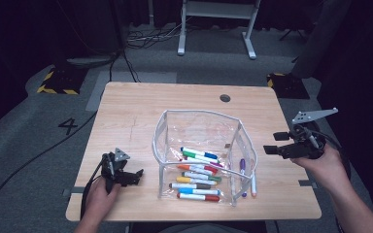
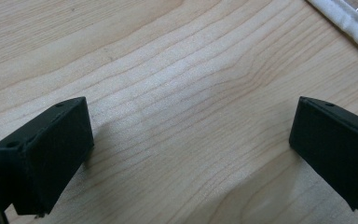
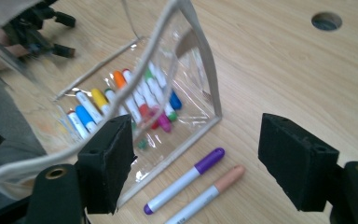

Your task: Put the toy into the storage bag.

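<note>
A clear plastic pouch (image 1: 204,113) with a grey rim stands open in the middle of the wooden table (image 1: 126,111). Several coloured markers (image 1: 199,177) lie inside it. Just outside its right wall lie a purple marker (image 1: 243,168) and a peach-capped marker (image 1: 253,185). My left gripper (image 1: 137,175) rests low at the table's front left, open, with bare wood between its jaws (image 2: 191,154). My right gripper (image 1: 274,143) hovers above the table's right edge, open and holding nothing. In the right gripper view (image 3: 200,154) it looks over the purple marker (image 3: 186,179), the peach marker (image 3: 209,193) and the pouch (image 3: 200,46).
A round cable hole (image 1: 225,98) sits near the table's far edge. Beyond the table stand a white desk frame (image 1: 218,14) and floor cables. The wood left of the pouch and along the far side is bare.
</note>
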Demonstrator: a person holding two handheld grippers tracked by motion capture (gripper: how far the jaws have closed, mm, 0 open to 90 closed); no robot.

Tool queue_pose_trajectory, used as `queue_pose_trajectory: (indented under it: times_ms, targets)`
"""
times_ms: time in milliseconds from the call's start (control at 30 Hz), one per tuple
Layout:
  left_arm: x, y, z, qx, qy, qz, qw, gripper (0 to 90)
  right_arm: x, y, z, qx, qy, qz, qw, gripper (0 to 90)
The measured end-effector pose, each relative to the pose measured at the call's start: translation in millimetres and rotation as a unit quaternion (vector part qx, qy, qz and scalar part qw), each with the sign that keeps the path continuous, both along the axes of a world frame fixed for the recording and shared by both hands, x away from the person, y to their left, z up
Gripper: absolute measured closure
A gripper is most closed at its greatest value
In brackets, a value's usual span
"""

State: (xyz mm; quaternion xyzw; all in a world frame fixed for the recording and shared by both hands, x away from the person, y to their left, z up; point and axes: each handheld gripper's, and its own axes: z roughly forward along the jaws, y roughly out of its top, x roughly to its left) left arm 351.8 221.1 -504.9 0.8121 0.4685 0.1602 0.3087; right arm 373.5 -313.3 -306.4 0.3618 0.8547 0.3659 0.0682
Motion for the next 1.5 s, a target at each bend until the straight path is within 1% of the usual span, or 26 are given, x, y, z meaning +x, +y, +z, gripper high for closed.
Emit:
queue_pose_trajectory:
  times_ms: [133, 167, 200, 233, 267, 333, 367, 400, 433, 533, 633, 733, 767, 833, 900, 933, 1000, 1033, 1100, 1167, 1267, 1367, 1433, 1500]
  targets:
    - [0.0, 0.0, 0.0, 0.000, 0.000, 0.000, 1.0000, 0.0, 1.7, -3.3, -22.6, -0.018, 0.008, -0.020, 0.9996, 30.3]
    - [0.0, 0.0, 0.0, 0.000, 0.000, 0.000, 1.0000, 0.0, 2.7, -3.4, -31.3, -0.024, 0.013, -0.021, 0.9994, 31.4]
    - [0.0, 0.0, 0.0, 0.000, 0.000, 0.000, 1.0000, 0.0, 3.3, -3.4, -36.9, -0.024, 0.019, -0.022, 0.9993, 32.7]
    - [0.0, 0.0, 0.0, 0.000, 0.000, 0.000, 1.0000, 0.0, 4.6, -3.5, -47.0, -0.024, 0.030, -0.021, 0.9990, 34.2]
    - [0.0, 0.0, 0.0, 0.000, 0.000, 0.000, 1.0000, 0.0, 5.2, -3.1, -53.2, -0.026, 0.038, -0.020, 0.9987, 35.0]
    - [0.0, 0.0, 0.0, 0.000, 0.000, 0.000, 1.0000, 0.0, 6.3, -1.7, -70.2, -0.037, 0.050, -0.021, 0.9979, 37.9]
    - [0.0, 0.0, 0.0, 0.000, 0.000, 0.000, 1.0000, 0.0, 6.8, -0.5, -80.4, -0.047, 0.059, -0.023, 0.9969, 38.7]
    - [0.0, 0.0, 0.0, 0.000, 0.000, 0.000, 1.0000, 0.0, 7.0, 0.2, -86.4, -0.055, 0.061, -0.025, 0.9963, 38.9]
    - [0.0, 0.0, 0.0, 0.000, 0.000, 0.000, 1.0000, 0.0, 7.3, 1.1, -96.1, -0.062, 0.065, -0.028, 0.9956, 39.3]
    - [0.0, 0.0, 0.0, 0.000, 0.000, 0.000, 1.0000, 0.0, 8.3, 3.3, -115.9, -0.069, 0.081, -0.030, 0.9938, 40.8]
    - [0.0, 0.0, 0.0, 0.000, 0.000, 0.000, 1.0000, 0.0, 8.2, 7.3, -132.7, -0.084, 0.097, -0.030, 0.9912, 43.3]
    - [0.0, 0.0, 0.0, 0.000, 0.000, 0.000, 1.0000, 0.0, 9.8, 9.5, -145.4, -0.105, 0.105, -0.034, 0.9883, 45.0]
    - [0.0, 0.0, 0.0, 0.000, 0.000, 0.000, 1.0000, 0.0, 10.7, 9.7, -148.7, -0.111, 0.107, -0.036, 0.9874, 45.3]
    - [0.0, 0.0, 0.0, 0.000, 0.000, 0.000, 1.0000, 0.0, 12.2, 9.5, -154.7, -0.106, 0.117, -0.040, 0.9867, 47.6]
    - [0.0, 0.0, 0.0, 0.000, 0.000, 0.000, 1.0000, 0.0, 13.2, 9.2, -158.7, -0.111, 0.124, -0.045, 0.9850, 50.4]
    - [0.0, 0.0, 0.0, 0.000, 0.000, 0.000, 1.0000, 0.0, 13.5, 8.9, -160.3, -0.117, 0.125, -0.046, 0.9841, 53.8]
    - [0.0, 0.0, 0.0, 0.000, 0.000, 0.000, 1.0000, 0.0, 12.5, 7.3, -160.2, -0.119, 0.121, -0.050, 0.9843, 60.4]
    - [0.0, 0.0, 0.0, 0.000, 0.000, 0.000, 1.0000, 0.0, 12.0, 6.6, -159.7, -0.124, 0.122, -0.052, 0.9834, 64.8]
    - [0.0, 0.0, 0.0, 0.000, 0.000, 0.000, 1.0000, 0.0, 10.6, 4.3, -159.4, -0.137, 0.117, -0.052, 0.9823, 73.8]
    - [0.0, 0.0, 0.0, 0.000, 0.000, 0.000, 1.0000, 0.0, 10.7, 2.2, -159.2, -0.144, 0.115, -0.052, 0.9815, 75.9]
    - [0.0, 0.0, 0.0, 0.000, 0.000, 0.000, 1.0000, 0.0, 12.0, -0.6, -158.2, -0.152, 0.120, -0.051, 0.9797, 76.4]
    - [0.0, 0.0, 0.0, 0.000, 0.000, 0.000, 1.0000, 0.0, 13.1, -2.5, -157.9, -0.149, 0.127, -0.054, 0.9792, 76.6]
    - [0.0, 0.0, 0.0, 0.000, 0.000, 0.000, 1.0000, 0.0, 13.8, -5.8, -157.4, -0.131, 0.136, -0.056, 0.9805, 76.7]
    - [0.0, 0.0, 0.0, 0.000, 0.000, 0.000, 1.0000, 0.0, 13.3, -8.5, -152.7, -0.117, 0.138, -0.058, 0.9818, 76.6]
